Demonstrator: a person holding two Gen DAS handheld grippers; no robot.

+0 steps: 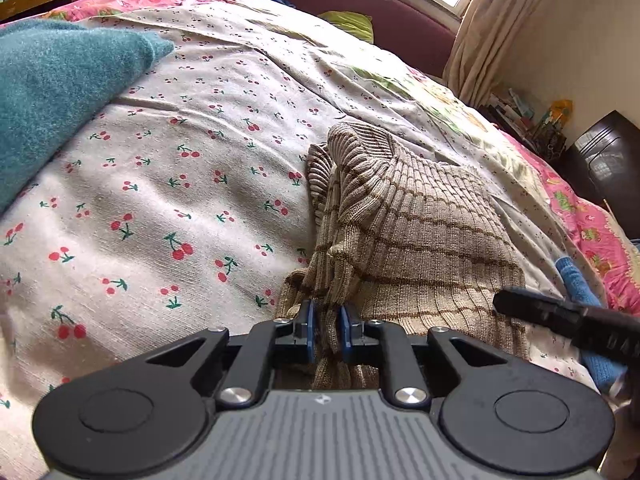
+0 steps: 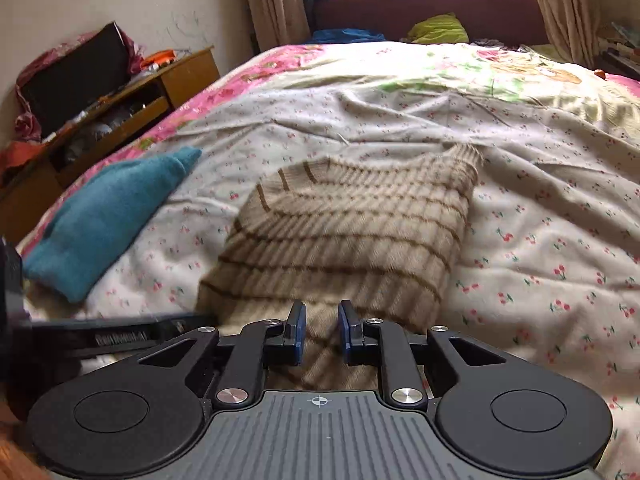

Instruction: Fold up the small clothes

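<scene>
- Folding a striped beige knit sweater [image 1: 420, 216] on a bed [image 1: 168, 168] covered with a cherry-print sheet; the garment lies near the bed's near edge, partly doubled over, its ribbed collar [image 1: 356, 148] pointing toward the headboard [image 2: 432, 8].
- Left gripper [image 1: 327, 330]: jaws drawn close, pads pinching a bunched fold of the sweater's near hem at its left side.
- Right gripper [image 2: 321, 330]: jaws narrow, knit fabric lying between the blue pads [image 2: 298, 332]; the blurred picture leaves it unclear whether the pads press the cloth or only straddle it.
- A teal knit garment [image 2: 108, 220] rests apart, toward the bed's left edge, untouched; a green cloth [image 2: 438, 28] lies by the headboard.
- Step in hand, as judged: securing both near corners of the hem before a lengthwise fold toward the collar.
- Next move calls for: a firm hold on each side, then lifting both corners together and carrying them level toward the collar, keeping the hem taut so the bunched left side spreads flat instead of rolling under.
</scene>
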